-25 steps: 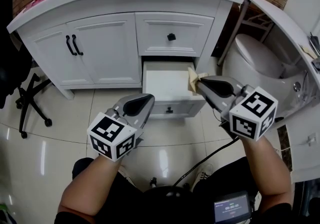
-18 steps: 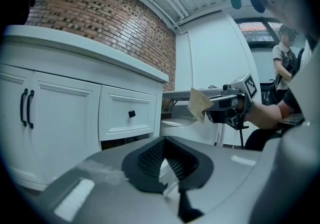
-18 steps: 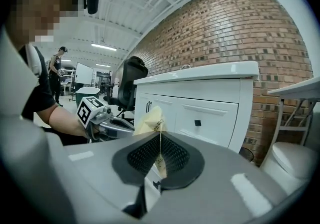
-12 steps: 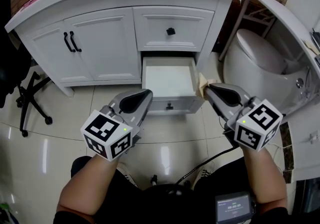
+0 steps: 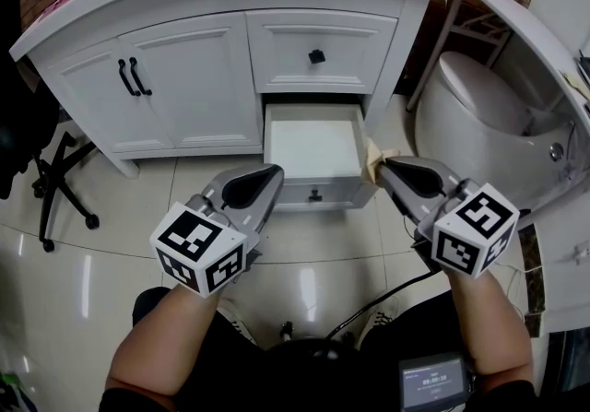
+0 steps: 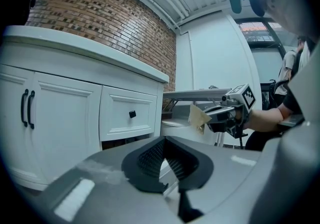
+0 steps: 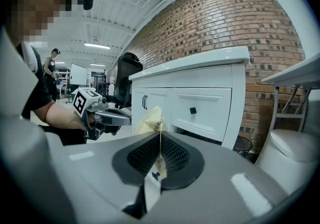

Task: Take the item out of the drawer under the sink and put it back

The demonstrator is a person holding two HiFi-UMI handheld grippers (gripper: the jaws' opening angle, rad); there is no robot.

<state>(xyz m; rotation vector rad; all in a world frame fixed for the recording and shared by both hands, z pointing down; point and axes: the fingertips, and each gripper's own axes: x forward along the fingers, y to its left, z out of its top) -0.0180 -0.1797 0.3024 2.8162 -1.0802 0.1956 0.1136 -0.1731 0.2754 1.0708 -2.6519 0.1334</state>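
- Currently the right gripper (image 7: 159, 162) is clamped on a thin, tan, flat paper packet (image 7: 150, 119). The packet's lower edge runs down between the ribbed black pads, and most of it stands proud of the tips.
- The left gripper (image 6: 167, 162) has its jaws together with nothing between them. It hovers just near of the open white lower drawer (image 5: 312, 145).
- The packet is out of the drawer, held in the air just right of the drawer's near right corner and above the glossy pale tiled floor (image 5: 111, 244).
- Handling, as a judgement: the packet looks very light and limp, easy to crease, and likely to flap or slide in a loose pinch. A grip low on one flat edge, as now, seems sound. To return it, a release low over the drawer floor would suit.
- The right gripper view alone shows how deep the packet sits in the pads, and dark print on it too small to read.
- The head view alone shows the drawer pulled out, its white floor bare, below a shut drawer with a small black knob (image 5: 316, 56) in the white vanity cabinet (image 5: 194, 88).
- The left gripper view shows the packet side-on, jutting from the right tips.
- Farther right sits a white toilet (image 5: 479, 106), and at far left a black office chair (image 5: 46, 180).
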